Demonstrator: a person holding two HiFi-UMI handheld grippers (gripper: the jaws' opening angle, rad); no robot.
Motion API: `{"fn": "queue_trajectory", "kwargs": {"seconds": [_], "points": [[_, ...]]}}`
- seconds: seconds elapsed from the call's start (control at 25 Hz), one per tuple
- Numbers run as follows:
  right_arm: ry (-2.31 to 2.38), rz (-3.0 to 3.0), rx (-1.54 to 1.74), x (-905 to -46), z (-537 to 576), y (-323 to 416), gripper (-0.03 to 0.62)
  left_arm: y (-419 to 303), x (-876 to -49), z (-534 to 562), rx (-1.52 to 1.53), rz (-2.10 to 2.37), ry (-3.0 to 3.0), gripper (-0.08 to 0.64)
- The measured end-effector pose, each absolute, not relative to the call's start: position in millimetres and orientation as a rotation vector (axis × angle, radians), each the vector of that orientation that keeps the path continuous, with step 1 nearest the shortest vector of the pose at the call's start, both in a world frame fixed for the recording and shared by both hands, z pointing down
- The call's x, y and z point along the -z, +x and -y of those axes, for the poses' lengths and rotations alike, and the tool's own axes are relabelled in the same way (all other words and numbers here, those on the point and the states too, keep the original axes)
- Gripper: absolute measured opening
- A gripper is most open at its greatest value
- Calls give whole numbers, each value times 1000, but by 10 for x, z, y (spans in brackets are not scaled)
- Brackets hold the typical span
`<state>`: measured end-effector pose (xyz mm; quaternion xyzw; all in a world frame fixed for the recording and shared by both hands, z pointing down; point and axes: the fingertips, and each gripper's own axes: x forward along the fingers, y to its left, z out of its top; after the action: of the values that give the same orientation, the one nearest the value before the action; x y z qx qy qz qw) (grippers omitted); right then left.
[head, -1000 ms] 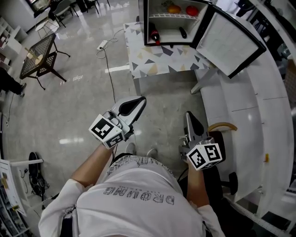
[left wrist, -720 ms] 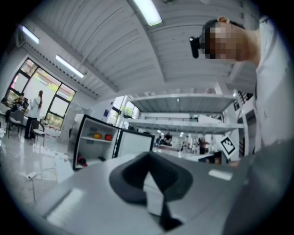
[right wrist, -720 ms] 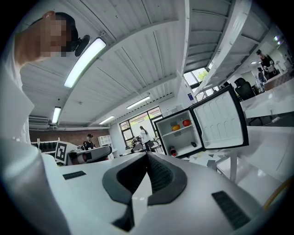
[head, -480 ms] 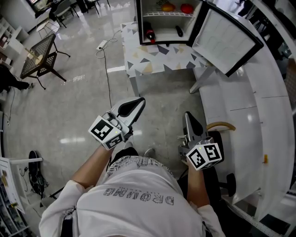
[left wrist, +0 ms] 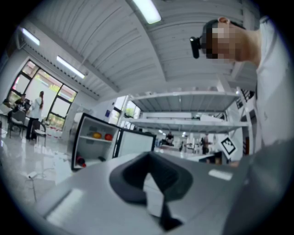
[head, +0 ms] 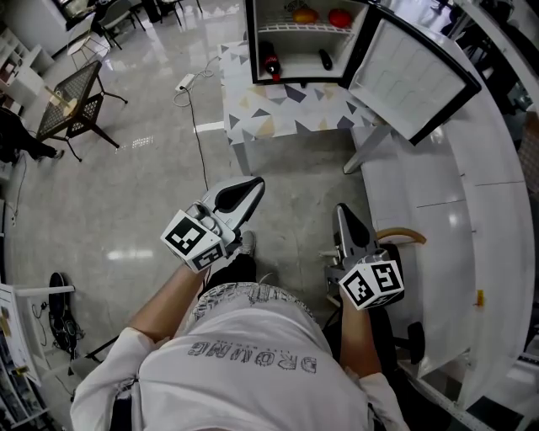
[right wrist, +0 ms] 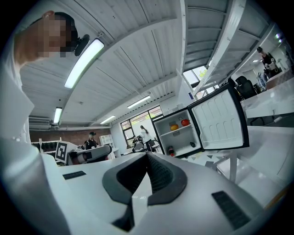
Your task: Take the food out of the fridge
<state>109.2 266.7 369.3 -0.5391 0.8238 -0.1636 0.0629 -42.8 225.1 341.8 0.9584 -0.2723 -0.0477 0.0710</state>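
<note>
Nothing is out yet. The small black fridge with the white interior point(head: 295, 52) stands on the triangle-patterned worktop point(head: 286, 105) with its door point(head: 413, 76) swung wide, so the opening step looks done. All the food is still inside: a round orange fruit point(head: 305, 15) and a round red one point(head: 339, 17) on the upper shelf, and below them a dark bottle with a red cap point(head: 269, 61) lying on its side beside a small dark object point(head: 325, 58) that I cannot identify.

Your left gripper point(head: 253, 185) and right gripper point(head: 344, 212) both have their jaws closed together with nothing between them, and both are well apart from the fridge. So you have the whole approach and every pick left to do.

No label on the bottle or fridge can be read. The print on your white shirt point(head: 253, 353) appears upside down and I can't make it out reliably. The gripper cubes show only square black-and-white markers.
</note>
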Motion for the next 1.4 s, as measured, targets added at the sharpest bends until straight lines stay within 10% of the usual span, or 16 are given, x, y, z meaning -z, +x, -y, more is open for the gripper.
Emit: {"fn": "queue_trajectory", "kwargs": {"seconds": [1.4], "points": [[-1715, -2494, 562, -3897, -204, 663, 0, -691, -3662, 250, 116, 695, 2854, 8]]}}
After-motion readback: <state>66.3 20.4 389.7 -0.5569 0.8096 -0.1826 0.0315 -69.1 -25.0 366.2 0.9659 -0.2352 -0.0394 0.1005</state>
